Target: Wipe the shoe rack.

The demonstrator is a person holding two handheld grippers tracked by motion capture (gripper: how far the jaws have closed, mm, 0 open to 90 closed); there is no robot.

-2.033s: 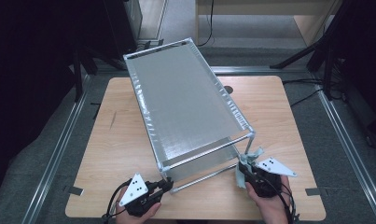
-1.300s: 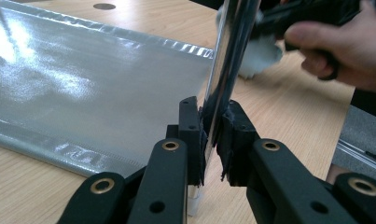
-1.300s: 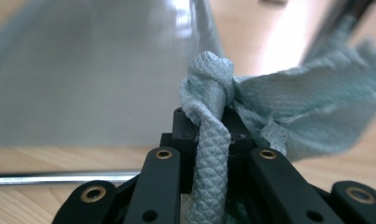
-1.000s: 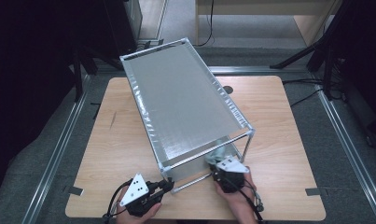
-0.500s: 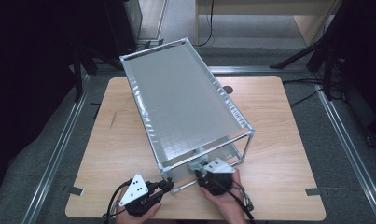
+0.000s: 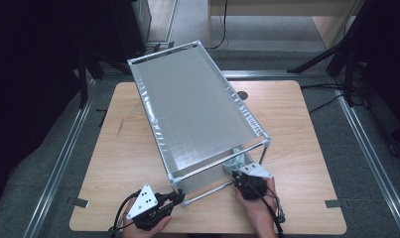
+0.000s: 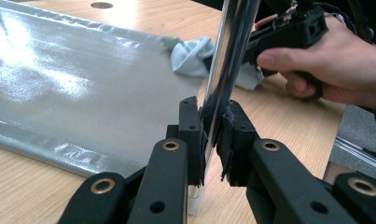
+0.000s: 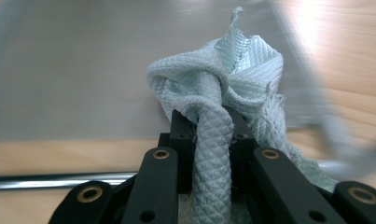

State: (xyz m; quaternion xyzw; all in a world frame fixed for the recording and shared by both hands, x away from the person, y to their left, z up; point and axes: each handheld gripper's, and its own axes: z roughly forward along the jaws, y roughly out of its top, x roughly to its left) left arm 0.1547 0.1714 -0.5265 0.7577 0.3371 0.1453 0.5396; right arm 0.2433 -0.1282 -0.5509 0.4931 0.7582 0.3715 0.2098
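Rack leg held at the left while the lower shelf is wiped from the right.

The left gripper is clamped on the near-left chrome leg of the rack on the worktop; it should be kept steady. The pale cloth, nipped in the right gripper, should be pressed flat along the near shelf, hand low.

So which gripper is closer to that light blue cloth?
Right. The right gripper is shut on the cloth, holding it under the rack. The left gripper is apart from it, clamped on the rack's metal leg.
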